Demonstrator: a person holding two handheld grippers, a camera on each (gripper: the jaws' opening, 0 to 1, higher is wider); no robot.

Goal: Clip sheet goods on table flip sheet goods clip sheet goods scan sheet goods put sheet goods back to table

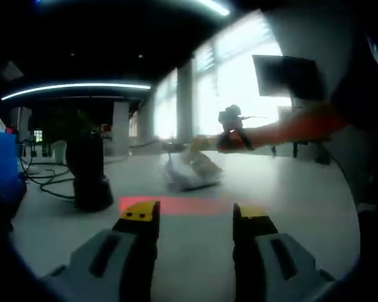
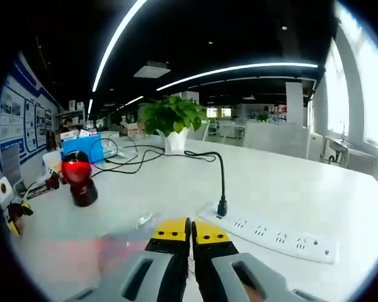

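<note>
The sheet goods are a pale, crinkled plastic packet (image 1: 192, 170) at the middle of the white table (image 1: 302, 207). The right gripper (image 1: 230, 123) comes in from the right on an orange-sleeved arm and holds the packet's top edge. In the right gripper view its yellow-tipped jaws (image 2: 190, 236) are shut, with clear film of the packet (image 2: 135, 233) showing to their left. My left gripper (image 1: 192, 217) stands open, low over the table, a short way in front of the packet with nothing between its fingers. A black scanner (image 1: 88, 173) throws a red patch (image 1: 176, 204) on the table.
The scanner (image 2: 79, 179) glows red at the left in the right gripper view. A white power strip (image 2: 271, 238) with a black cable lies to the right of the jaws. A potted plant (image 2: 170, 123) and a blue box (image 2: 82, 148) stand further back.
</note>
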